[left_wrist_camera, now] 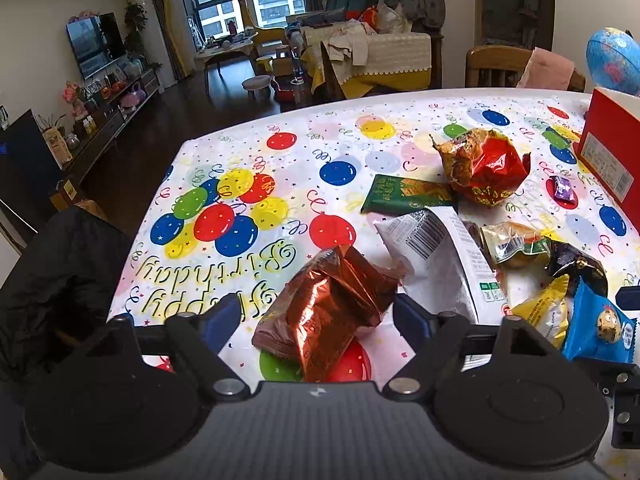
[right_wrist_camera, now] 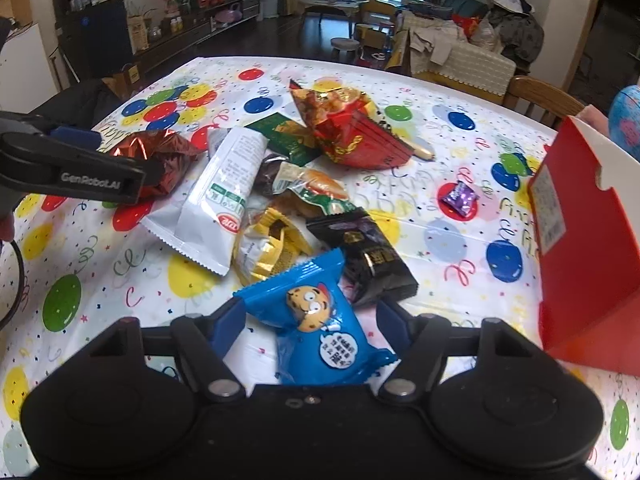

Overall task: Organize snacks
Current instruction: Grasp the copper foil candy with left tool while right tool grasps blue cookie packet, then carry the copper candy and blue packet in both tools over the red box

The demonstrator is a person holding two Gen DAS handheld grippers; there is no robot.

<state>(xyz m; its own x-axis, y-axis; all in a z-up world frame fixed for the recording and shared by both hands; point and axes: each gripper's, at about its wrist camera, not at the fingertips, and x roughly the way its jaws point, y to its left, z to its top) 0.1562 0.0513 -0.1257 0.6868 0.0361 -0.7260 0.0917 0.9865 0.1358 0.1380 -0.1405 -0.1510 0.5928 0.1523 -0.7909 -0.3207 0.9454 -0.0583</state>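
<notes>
Snack packets lie heaped on a balloon-print tablecloth (left_wrist_camera: 256,152). A crumpled brown foil packet (left_wrist_camera: 324,308) sits between the fingers of my left gripper (left_wrist_camera: 318,320), whose jaws stand a little wider than it, with a gap at the left pad. In the right wrist view one of its fingers (right_wrist_camera: 92,176) reaches over the same packet (right_wrist_camera: 160,160). My right gripper (right_wrist_camera: 310,328) straddles a blue cookie packet (right_wrist_camera: 316,320); only the packet's crimped corners meet the fingers. An open red box (right_wrist_camera: 580,260) stands to the right.
The pile holds a white packet (right_wrist_camera: 216,200), a yellow one (right_wrist_camera: 268,248), a black one (right_wrist_camera: 372,256), a green one (left_wrist_camera: 408,196) and a red-gold bag (right_wrist_camera: 352,128). A purple candy (right_wrist_camera: 460,198) lies alone. A black jacket (left_wrist_camera: 52,272) hangs at the left edge.
</notes>
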